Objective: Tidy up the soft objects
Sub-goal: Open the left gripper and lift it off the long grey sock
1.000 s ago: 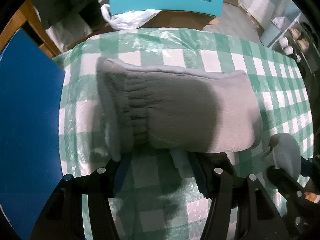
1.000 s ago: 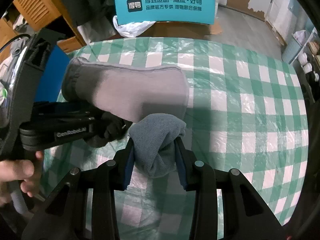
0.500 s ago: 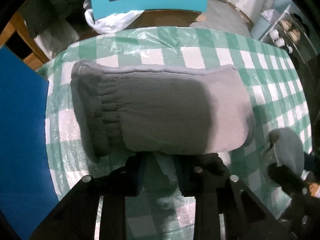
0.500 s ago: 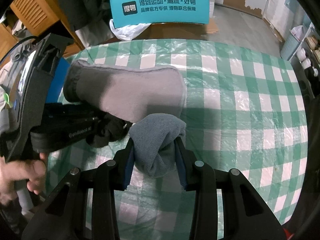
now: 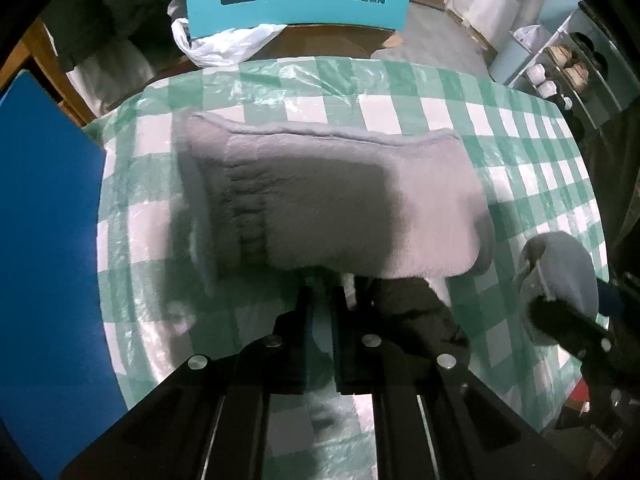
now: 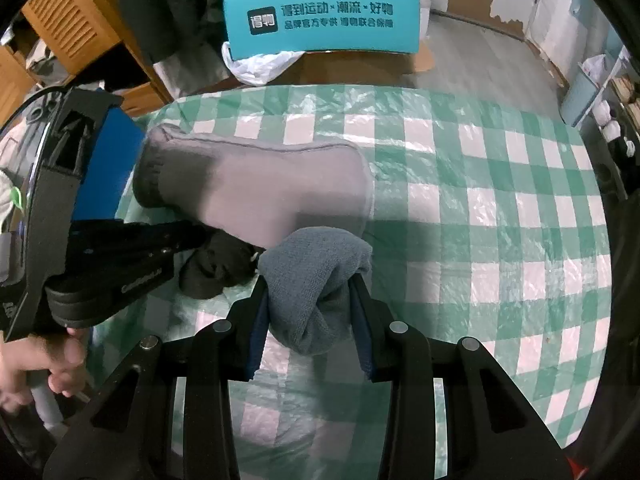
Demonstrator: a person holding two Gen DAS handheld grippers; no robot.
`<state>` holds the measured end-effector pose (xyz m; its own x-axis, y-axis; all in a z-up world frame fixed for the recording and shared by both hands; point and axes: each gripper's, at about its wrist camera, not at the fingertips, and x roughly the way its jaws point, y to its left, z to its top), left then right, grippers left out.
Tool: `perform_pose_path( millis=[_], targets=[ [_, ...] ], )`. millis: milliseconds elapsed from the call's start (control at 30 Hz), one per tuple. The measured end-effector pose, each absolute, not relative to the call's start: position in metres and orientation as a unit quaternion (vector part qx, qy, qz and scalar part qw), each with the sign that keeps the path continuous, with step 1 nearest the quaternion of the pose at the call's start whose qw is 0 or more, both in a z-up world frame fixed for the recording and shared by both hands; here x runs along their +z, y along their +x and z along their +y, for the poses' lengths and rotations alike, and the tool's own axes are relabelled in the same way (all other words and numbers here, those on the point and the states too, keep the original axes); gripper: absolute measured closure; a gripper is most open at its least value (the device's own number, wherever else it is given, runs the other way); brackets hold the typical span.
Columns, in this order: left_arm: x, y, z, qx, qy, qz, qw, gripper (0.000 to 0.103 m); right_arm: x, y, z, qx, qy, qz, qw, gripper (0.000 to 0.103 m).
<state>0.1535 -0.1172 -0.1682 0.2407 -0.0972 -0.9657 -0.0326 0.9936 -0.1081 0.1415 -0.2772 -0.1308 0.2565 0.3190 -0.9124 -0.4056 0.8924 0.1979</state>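
A large light-grey fleece mitten (image 5: 340, 200) lies flat on the green-and-white checked tablecloth (image 5: 440, 92), cuff to the left; it also shows in the right wrist view (image 6: 256, 184). My left gripper (image 5: 322, 296) is shut at the mitten's near edge, seemingly pinching it. A dark crumpled sock (image 5: 412, 312) lies just right of the left fingers; it also shows in the right wrist view (image 6: 212, 268). My right gripper (image 6: 310, 300) is shut on a balled blue-grey sock (image 6: 316, 276), held above the cloth near the mitten's fingertip end.
A blue board (image 5: 44, 248) stands at the table's left edge. A teal box with Chinese print (image 6: 320, 20) and a white plastic bag (image 6: 260, 64) are beyond the far edge. Shelves with cups (image 5: 560, 68) stand at the far right.
My left gripper's jaws have closed from wide open to shut at the mitten's near edge. The right gripper has stayed put with the blue-grey sock.
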Motion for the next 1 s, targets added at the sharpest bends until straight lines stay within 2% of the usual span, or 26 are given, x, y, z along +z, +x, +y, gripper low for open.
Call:
perform_pose_path(
  millis=[1000],
  targets=[
    [-0.095,0.099,-0.104,-0.021,0.01,0.546,0.838,0.095,-0.09,0.122,-0.257,0.237,-0.058,0.531,0.811,0.066]
  ],
)
